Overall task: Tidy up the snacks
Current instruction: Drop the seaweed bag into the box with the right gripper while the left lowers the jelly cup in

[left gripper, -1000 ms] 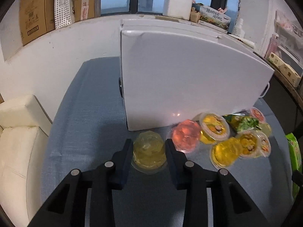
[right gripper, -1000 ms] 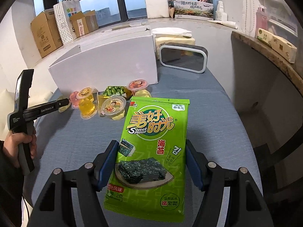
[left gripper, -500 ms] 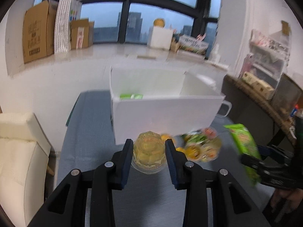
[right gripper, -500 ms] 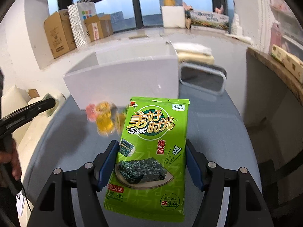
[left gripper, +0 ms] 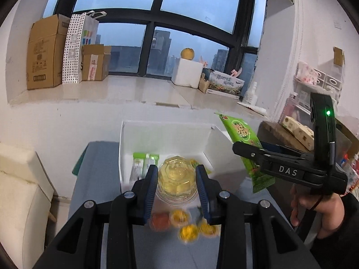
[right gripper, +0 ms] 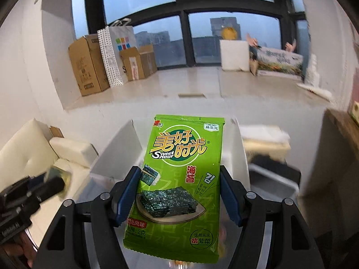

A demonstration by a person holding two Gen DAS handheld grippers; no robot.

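Blurring below the jelly cup [left gripper: 177, 180]: perhaps four loose cups [left gripper: 184, 222].

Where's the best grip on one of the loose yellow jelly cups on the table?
Across the side wall of a yellow jelly cup, coming from above with jaws straddling it. The cups are round and bunched close together, so a sideways approach would bump neighbours. The left gripper holds its clear jelly cup across the wall likewise.

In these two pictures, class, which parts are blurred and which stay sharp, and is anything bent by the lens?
Left wrist view: jelly cup sharp, loose cups on the table smeared. Right wrist view: seaweed packet crisp, white box and left gripper blurred. Both views: window frames bowed, corners dark.
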